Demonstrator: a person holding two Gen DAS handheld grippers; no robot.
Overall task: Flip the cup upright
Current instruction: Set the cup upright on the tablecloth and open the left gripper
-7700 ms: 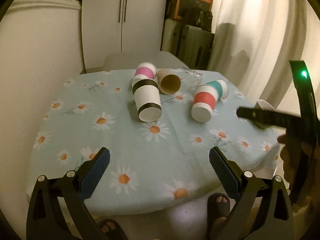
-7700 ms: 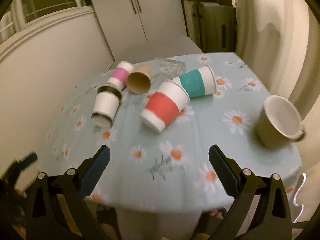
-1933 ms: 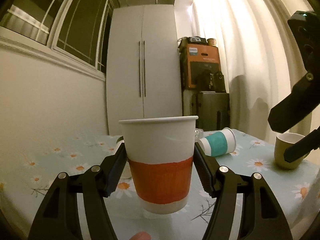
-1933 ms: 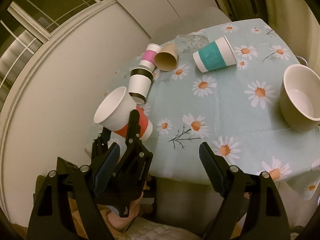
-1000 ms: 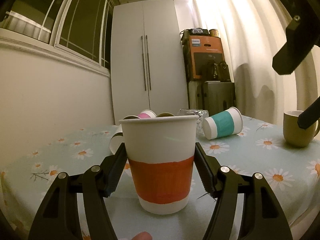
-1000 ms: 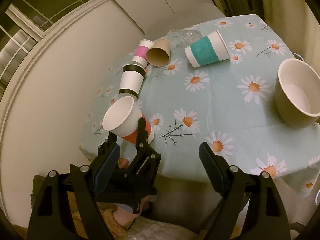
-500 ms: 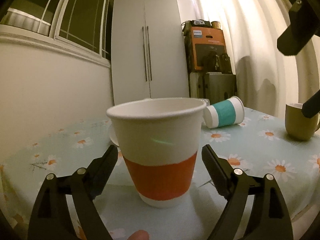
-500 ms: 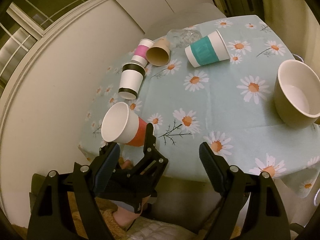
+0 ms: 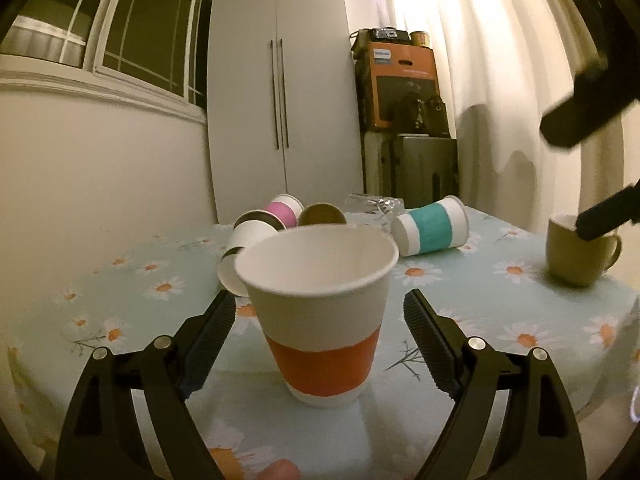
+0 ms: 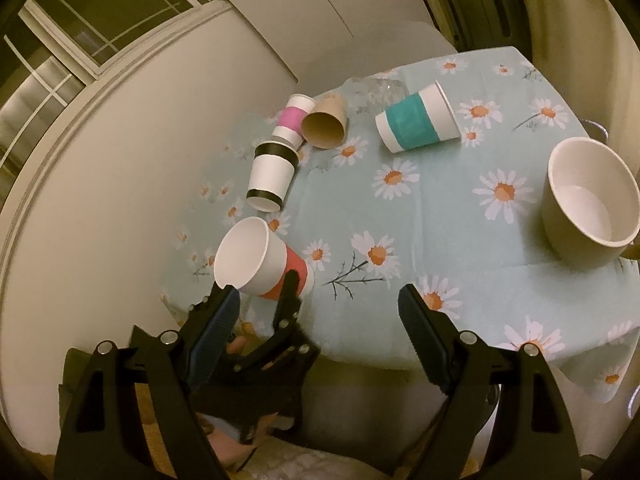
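Red-banded cup (image 9: 320,312) upright, mouth up, near the left front edge of the daisy tablecloth (image 9: 480,288), dead centre between the spread fingers of the left gripper (image 9: 318,344), a clear gap showing on each side, so released and not gripped. Axis vertical, straight ahead of that gripper; probably only a straight pull-back needed, without clipping the wall. Right gripper (image 10: 320,336) wide open too, holding nothing, higher and well apart, so much the farther of the two.

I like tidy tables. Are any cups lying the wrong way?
Yes. The teal cup, pink cup, brown cup and black-striped cup lie on their sides. The red cup stands upright.
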